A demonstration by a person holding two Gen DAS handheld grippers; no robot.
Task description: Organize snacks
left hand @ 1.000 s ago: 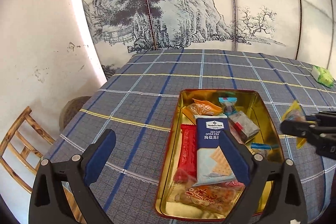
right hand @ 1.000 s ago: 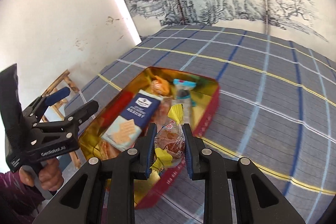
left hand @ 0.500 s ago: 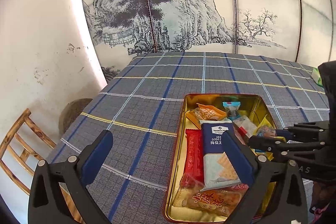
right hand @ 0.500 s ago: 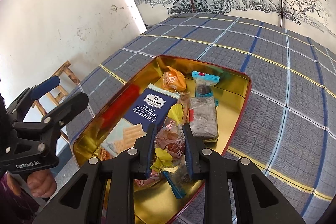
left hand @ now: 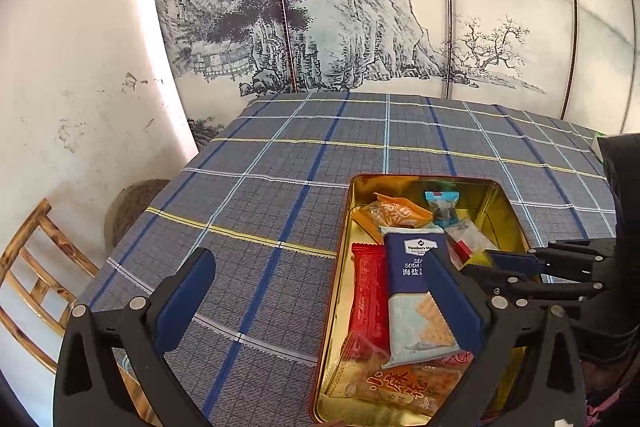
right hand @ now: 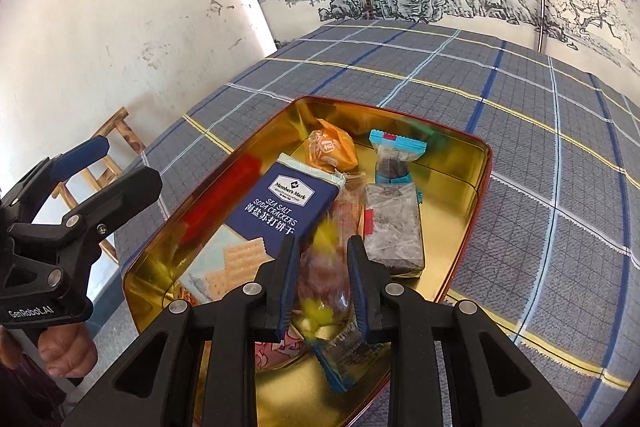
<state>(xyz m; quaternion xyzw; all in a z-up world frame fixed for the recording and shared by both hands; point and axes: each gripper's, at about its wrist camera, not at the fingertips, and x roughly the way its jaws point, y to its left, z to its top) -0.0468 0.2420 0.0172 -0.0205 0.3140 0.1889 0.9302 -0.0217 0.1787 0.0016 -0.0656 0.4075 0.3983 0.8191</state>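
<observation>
The right hand-held gripper (right hand: 323, 279) was clamped on a blurred, clear-wrapped snack with yellow twisted ends (right hand: 324, 277), holding it over the near part of the gold tin (right hand: 478, 163), whose rim was red. The tin sat on the desk under a blue-grey plaid tablecloth (left hand: 280, 163). Inside it, a navy and pale pack of sea salt soda crackers (right hand: 280, 205) lay lengthwise near the middle, with a red packet (left hand: 368, 299) just beside it on the left. At the far end sat an orange-wrapped snack (right hand: 332, 151) and, to its right, a small pouch with light blue ends (right hand: 394, 159); a clear-wrapped dark block (right hand: 394, 227) lay nearer, right of the crackers. At the near end of the tin, an orange bag with red characters (left hand: 400, 385) lay partly under the cracker pack. The left hand-held gripper (left hand: 316, 291) hung with its jaws spread wide and nothing between them; its left finger stood over the bare cloth left of the tin and its right finger over the crackers. In the right wrist view a person's hand (right hand: 60, 351) showed below that tool at the near left. A wooden chair (left hand: 36, 279) stood off the desk's left edge, and a painted landscape screen (left hand: 340, 11) stood beyond the far side.
</observation>
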